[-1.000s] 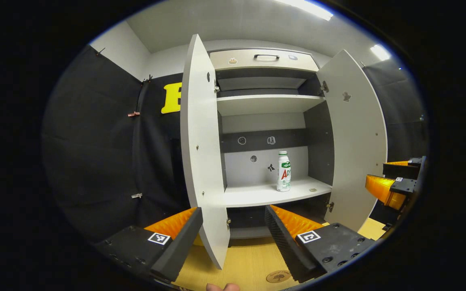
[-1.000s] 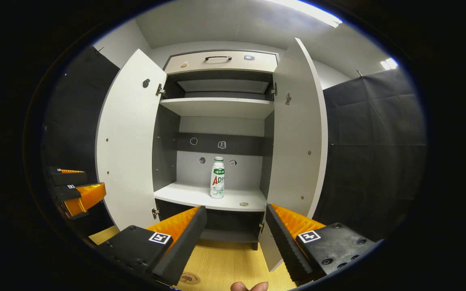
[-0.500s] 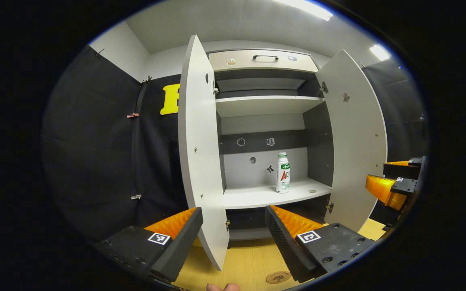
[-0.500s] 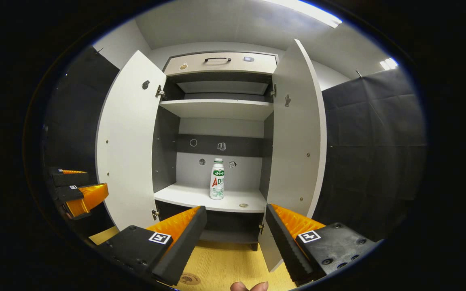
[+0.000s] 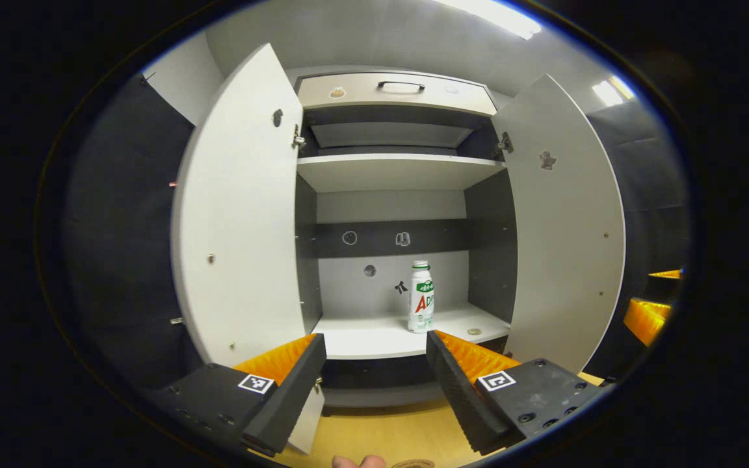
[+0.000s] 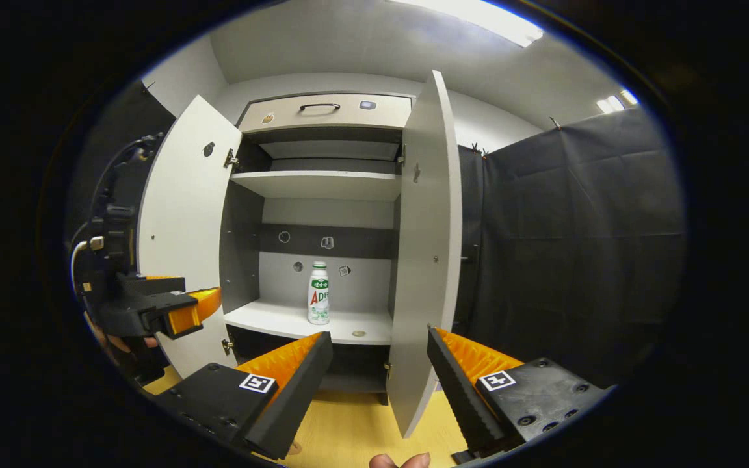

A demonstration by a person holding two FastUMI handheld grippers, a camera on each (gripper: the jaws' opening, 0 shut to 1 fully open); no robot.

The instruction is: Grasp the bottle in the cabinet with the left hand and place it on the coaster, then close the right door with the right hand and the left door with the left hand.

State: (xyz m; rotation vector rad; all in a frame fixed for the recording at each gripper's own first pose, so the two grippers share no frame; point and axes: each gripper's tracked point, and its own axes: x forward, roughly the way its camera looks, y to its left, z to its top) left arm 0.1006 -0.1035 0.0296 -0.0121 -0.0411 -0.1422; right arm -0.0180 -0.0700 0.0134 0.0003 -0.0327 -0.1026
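So the small white plastic bottle with the green-and-red label (image 5: 420,297) is standing upright on the lower shelf (image 5: 374,338) of the tall white cabinet (image 5: 394,97), toward the right end of that shelf, with a little round thing lying just to the right of it. Both white cabinet doors are swung wide open, left door (image 5: 241,208) and right door (image 5: 566,221). The left tongs (image 5: 376,374) are spread apart and empty, pointed into the opening but not yet at the bottle; the right tongs (image 6: 380,374) are apart too, hanging back in front of the right door's edge. The step in hand looks like the reach for the bottle. Best bet is probably to drift right relative to the bottle until it sits centred between the fingers, go in level above the shelf lip, and clamp around the label rather than the cap so it won't tip. The wooden worktop (image 6: 355,429) in front of the cabinet shows in the right gripper view.
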